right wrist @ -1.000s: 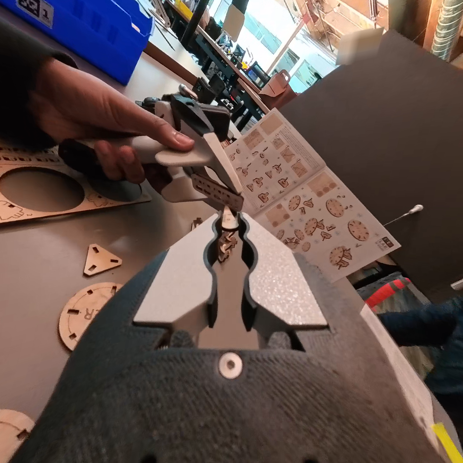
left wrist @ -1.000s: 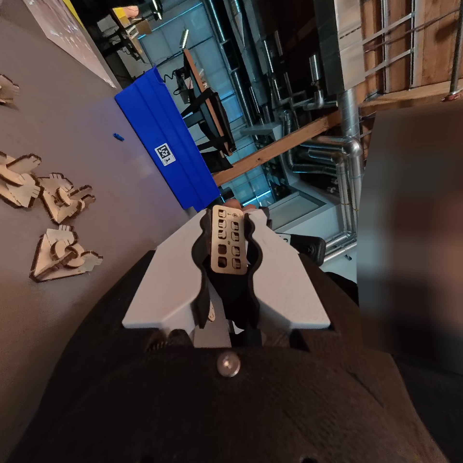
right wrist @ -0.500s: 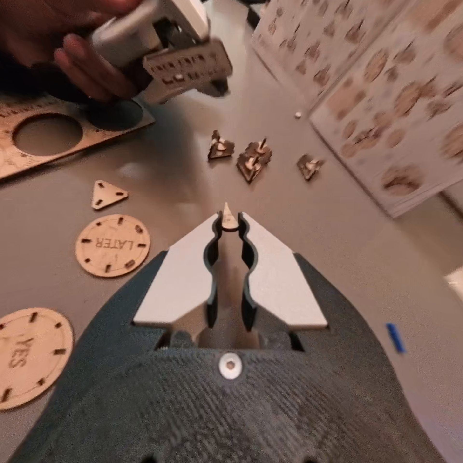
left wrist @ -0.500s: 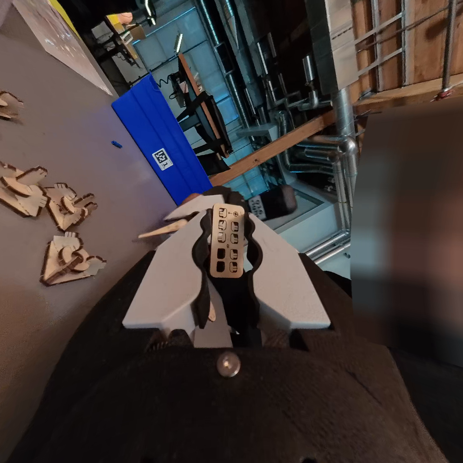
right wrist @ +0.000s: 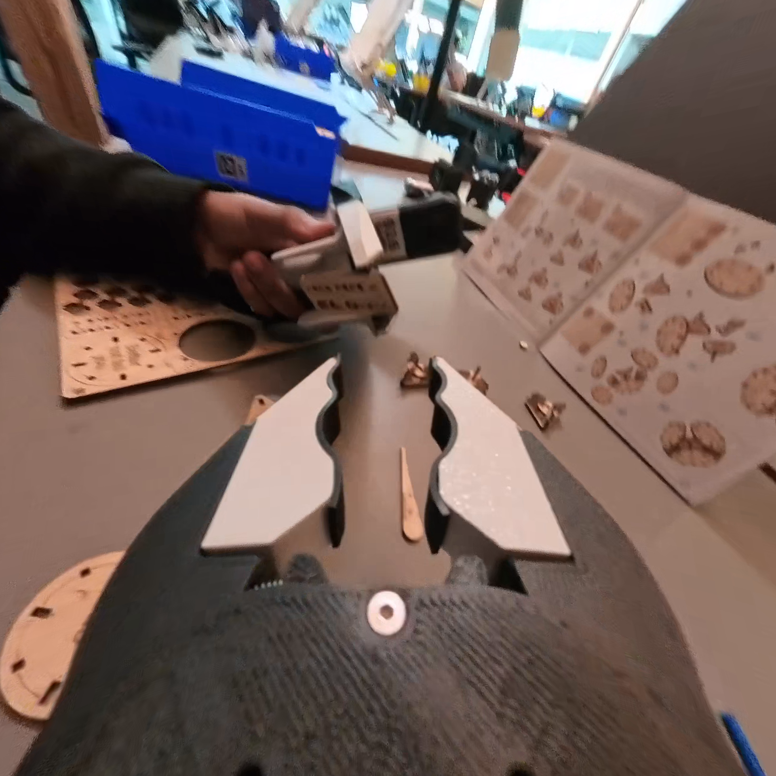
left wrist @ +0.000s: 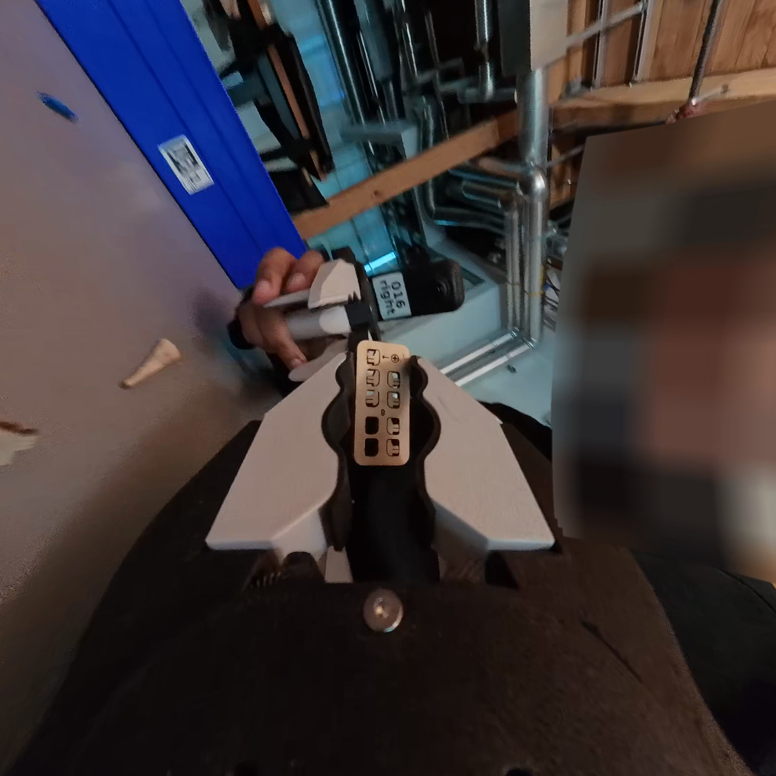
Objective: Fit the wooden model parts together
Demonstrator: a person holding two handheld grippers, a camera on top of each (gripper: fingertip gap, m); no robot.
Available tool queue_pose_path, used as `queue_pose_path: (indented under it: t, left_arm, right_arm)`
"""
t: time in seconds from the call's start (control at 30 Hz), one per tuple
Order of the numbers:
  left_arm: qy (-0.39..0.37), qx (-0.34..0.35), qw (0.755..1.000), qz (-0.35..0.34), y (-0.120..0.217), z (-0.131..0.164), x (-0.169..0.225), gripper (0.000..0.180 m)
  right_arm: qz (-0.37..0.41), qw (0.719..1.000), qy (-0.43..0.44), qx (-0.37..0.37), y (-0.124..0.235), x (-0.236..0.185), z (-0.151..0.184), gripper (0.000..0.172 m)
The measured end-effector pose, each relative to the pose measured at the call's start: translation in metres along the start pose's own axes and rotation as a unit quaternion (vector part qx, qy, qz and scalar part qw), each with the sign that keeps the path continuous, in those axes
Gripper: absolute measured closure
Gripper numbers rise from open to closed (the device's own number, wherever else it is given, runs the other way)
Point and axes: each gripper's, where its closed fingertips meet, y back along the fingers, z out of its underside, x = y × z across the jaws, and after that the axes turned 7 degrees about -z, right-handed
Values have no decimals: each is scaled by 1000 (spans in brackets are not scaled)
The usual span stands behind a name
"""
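My left gripper (left wrist: pixel 382 365) is shut on a small rectangular wooden plate with slots (left wrist: pixel 381 411), which stands upright between the pads. It also shows in the right wrist view (right wrist: pixel 348 268), held by a hand above the table, with the plate (right wrist: pixel 348 294) in it. My right gripper (right wrist: pixel 385 365) is open and holds nothing. A thin tapered wooden stick (right wrist: pixel 408 495) lies flat on the grey table (right wrist: pixel 126 462) between its fingers, near the right finger and not pressed by it. In the left wrist view the stick (left wrist: pixel 151 363) lies on the table, with the right gripper (left wrist: pixel 336 302) beyond it.
A wooden sheet with a round hole (right wrist: pixel 147 336) lies at the left. Small assembled wooden pieces (right wrist: pixel 415 371) (right wrist: pixel 543 409) lie ahead. An open instruction booklet (right wrist: pixel 630 315) is at the right. A blue bin (right wrist: pixel 218 134) stands behind. A wooden disc (right wrist: pixel 46 630) lies near left. The tips of both grippers are at nearly the same place.
My right gripper, shut on the tapered stick before, came down over the table and opened; the stick left the grasp and now lies on the table. My left gripper keeps its plate.
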Motion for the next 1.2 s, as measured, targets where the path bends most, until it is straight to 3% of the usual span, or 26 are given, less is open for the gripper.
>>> queue_pose_path:
  t: [0.1, 0.23, 0.3, 0.37, 0.5, 0.57, 0.67, 0.87, 0.93, 1.03, 1.2]
  left_arm:
    - [26, -64, 997, 26, -13, 22, 4, 158]
    - [38, -93, 995, 29, -21, 35, 2, 158]
    - [40, -85, 995, 26, -19, 32, 0, 152]
    - [17, -60, 998, 6, -13, 22, -3, 137]
    - [-99, -10, 994, -42, 2, 0, 1, 132]
    - [-143, -21, 988, -59, 1, 3, 3, 138]
    - [-153, -23, 985, -76, -2, 5, -1, 152]
    - [-150, -64, 981, -109, -3, 17, -16, 155]
    - [-175, -102, 970, -134, -6, 27, -22, 170]
    - [-203, -124, 956, -170, -8, 34, -29, 179]
    - [-198, -157, 951, -178, -10, 45, -36, 180]
  right_arm:
    - [-25, 999, 25, 31, -4, -15, -10, 134]
    - [-67, 995, 52, 57, -7, -35, -16, 166]
    - [-78, 995, 45, 50, -8, -37, -14, 172]
    - [-75, 997, 2, 31, -7, -28, -9, 172]
    - [-85, 981, -166, 51, 3, -4, -9, 172]
    - [-92, 963, -241, 82, 7, 6, -12, 172]
    - [-125, 946, -286, 92, 9, 2, -12, 172]
    - [-175, 944, -278, 21, 3, -22, 3, 172]
    - [-188, 940, -285, 10, 3, -25, 6, 172]
    - [-189, 939, -288, 13, 5, -23, 6, 171]
    - [-181, 937, -296, 43, 1, -19, 0, 170]
